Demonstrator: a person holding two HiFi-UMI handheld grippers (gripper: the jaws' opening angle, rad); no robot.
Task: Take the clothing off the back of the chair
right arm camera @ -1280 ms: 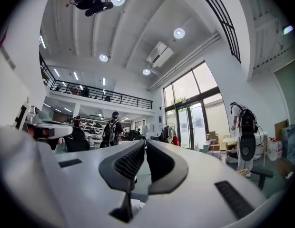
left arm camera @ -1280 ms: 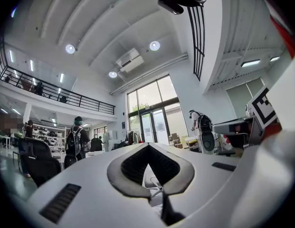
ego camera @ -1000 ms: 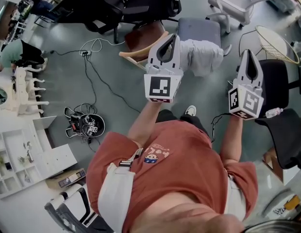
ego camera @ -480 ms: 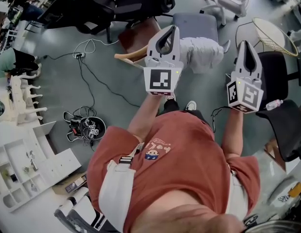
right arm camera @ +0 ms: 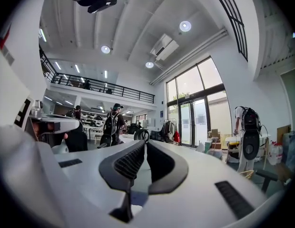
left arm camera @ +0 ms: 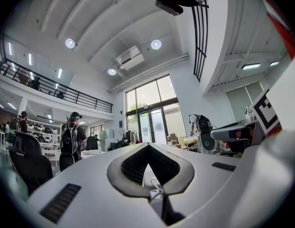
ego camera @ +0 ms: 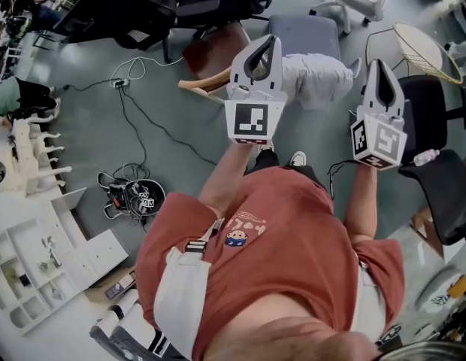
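Approach stage, nothing is grabbed yet. The clothing [ego camera: 317,81], a pale grey garment, is draped over the back of the chair [ego camera: 304,32] with the grey seat. It is bunched and hangs down the sides, so it is kept up there by the backrest alone. It sits just ahead of the person, between the two tools in the head view.

The left tool [ego camera: 271,42] is held out at arm's length, roughly level, aimed toward the chair. Its jaws are clenched tip to tip and nothing is caught between them. In the head view its tip overlaps the clothing's left edge, but contact cannot be confirmed. Only the open hall is seen past the jaws in the left gripper view, no cloth, so the tip is judged to be above or short of the fabric.

The right tool [ego camera: 377,66] is likewise clenched and empty. It is held to the right of the clothing, apart from it, near a black chair [ego camera: 428,126].

The jaws are probably kept closed because the tools are only being carried in. Both must be opened before fabric can be pinched. One tool on each side suggests a two-point lift, so the cloth can be raised clear of the backrest rather than dragged. Snagging on the backrest is the likely risk.
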